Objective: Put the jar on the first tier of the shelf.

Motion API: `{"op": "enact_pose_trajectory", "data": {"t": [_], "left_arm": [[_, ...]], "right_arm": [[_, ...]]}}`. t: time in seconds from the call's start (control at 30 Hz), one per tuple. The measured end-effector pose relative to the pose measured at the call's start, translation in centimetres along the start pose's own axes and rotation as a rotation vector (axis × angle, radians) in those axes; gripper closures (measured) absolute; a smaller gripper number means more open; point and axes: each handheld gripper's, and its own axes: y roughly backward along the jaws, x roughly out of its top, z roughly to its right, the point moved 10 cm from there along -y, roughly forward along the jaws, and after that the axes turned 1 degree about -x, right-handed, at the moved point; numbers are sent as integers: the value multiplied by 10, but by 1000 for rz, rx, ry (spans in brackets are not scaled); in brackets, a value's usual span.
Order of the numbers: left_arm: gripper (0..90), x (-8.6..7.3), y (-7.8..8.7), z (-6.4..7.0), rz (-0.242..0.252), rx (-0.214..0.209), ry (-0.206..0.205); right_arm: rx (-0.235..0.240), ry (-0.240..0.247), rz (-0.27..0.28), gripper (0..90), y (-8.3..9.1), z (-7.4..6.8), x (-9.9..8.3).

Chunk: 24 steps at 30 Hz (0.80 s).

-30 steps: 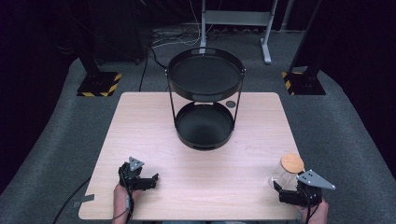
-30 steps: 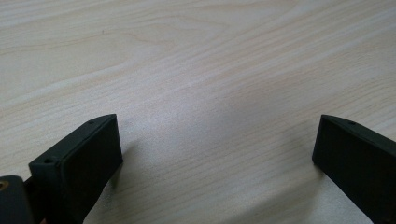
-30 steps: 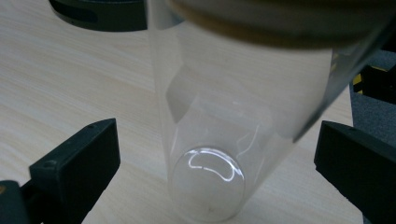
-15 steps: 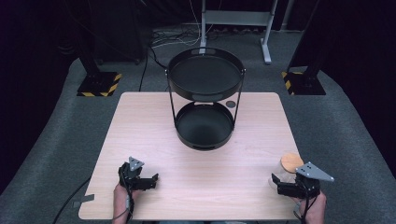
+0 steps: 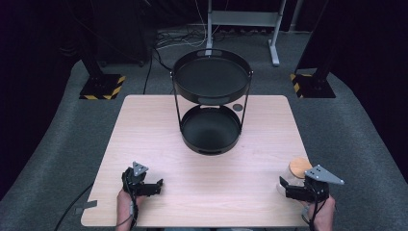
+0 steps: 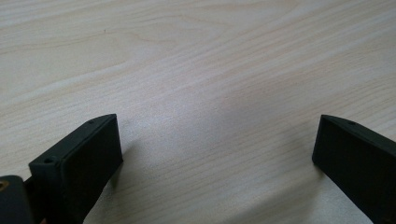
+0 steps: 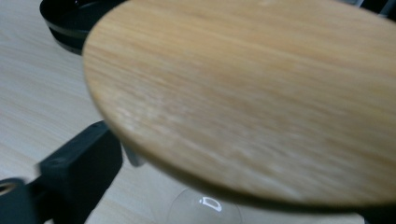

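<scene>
Jaws of the right gripper [image 5: 290, 185] sit spread around a glass jar [image 5: 294, 174] with a wooden lid [image 7: 252, 93], grip uncertain. Left gripper [image 5: 155, 185] rests spread over bare table [image 5: 216, 183].

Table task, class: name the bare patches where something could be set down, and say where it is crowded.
The table is bare left of the two-tier black tray stand, and between the left tongs and right tongs. It is crowded at the near right corner, where the wooden-lidded glass jar sits at the right tongs.
</scene>
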Motion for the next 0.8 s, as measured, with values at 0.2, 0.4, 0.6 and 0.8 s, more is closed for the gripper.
{"op": "enact_pose_trajectory", "data": {"t": [0.2,0.4,0.6,0.8], "left_arm": [[13,0,0,0,0,0,-2],[14,0,0,0,0,0,-2],[14,0,0,0,0,0,-2],[14,0,0,0,0,0,-2]], "right_arm": [[23,-68,-25,241,-3,3,-8],[1,-67,-27,251,-3,3,-7],[-3,-68,-15,254,0,2,-5],[-2,-62,-2,254,2,-1,1]]}}
